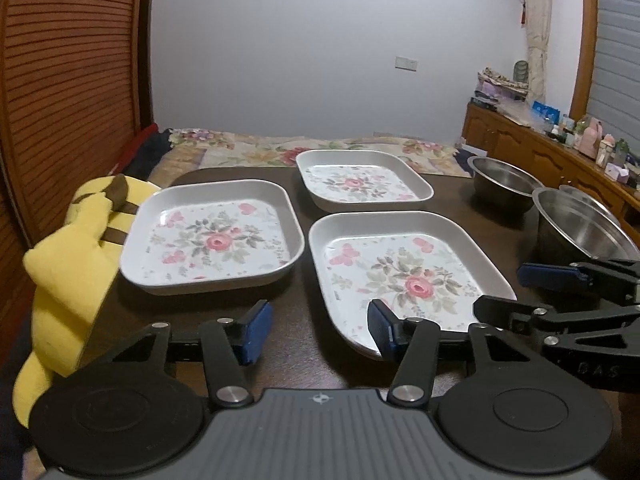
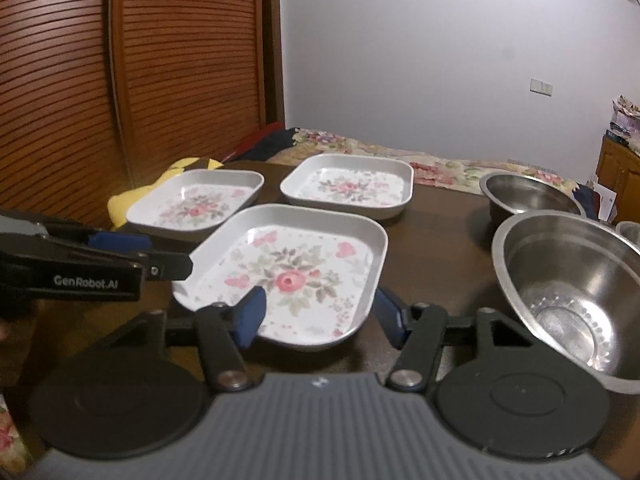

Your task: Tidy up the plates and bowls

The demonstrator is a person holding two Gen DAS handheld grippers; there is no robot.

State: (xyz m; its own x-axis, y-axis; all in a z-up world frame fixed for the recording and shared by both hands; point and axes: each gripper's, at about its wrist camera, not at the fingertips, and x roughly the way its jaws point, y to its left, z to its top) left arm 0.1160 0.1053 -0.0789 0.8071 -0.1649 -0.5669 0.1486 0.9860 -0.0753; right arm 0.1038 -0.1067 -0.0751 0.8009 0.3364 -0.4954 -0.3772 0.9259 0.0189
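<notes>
On the side of your left hand-held gripper (image 2: 172, 266), at nine o'clock in the right wrist view, you can read "GenRobot.AI" in white; on your right hand-held gripper (image 1: 500, 292), at three o'clock in the left wrist view, only the embossed letters "D A S" show.

Across the dark worktop (image 1: 304, 208) you have three floral plates and three steel bowls. The nearest plate (image 2: 288, 272) sits at six o'clock from the right camera, the left plate (image 2: 196, 204) at ten o'clock and the far plate (image 2: 348, 184) at twelve. None touches another; narrow strips of bare worktop run between them. The near bowl (image 2: 568, 296) stands at three o'clock, well clear of the nearest plate, with the far bowl (image 2: 528, 196) just behind it and a third bowl (image 1: 580, 194) peeking past it.

Your left jaws stand about half apart over the near-left corner of the nearest plate, one blue pad above its rim, nothing pinched. Your right jaws, also half apart, straddle that plate's near-right corner without pressing it.

A yellow plush toy (image 1: 76, 256) crowds the left edge of the worktop at nine o'clock; a bed (image 1: 320, 148) lies beyond the far edge.
</notes>
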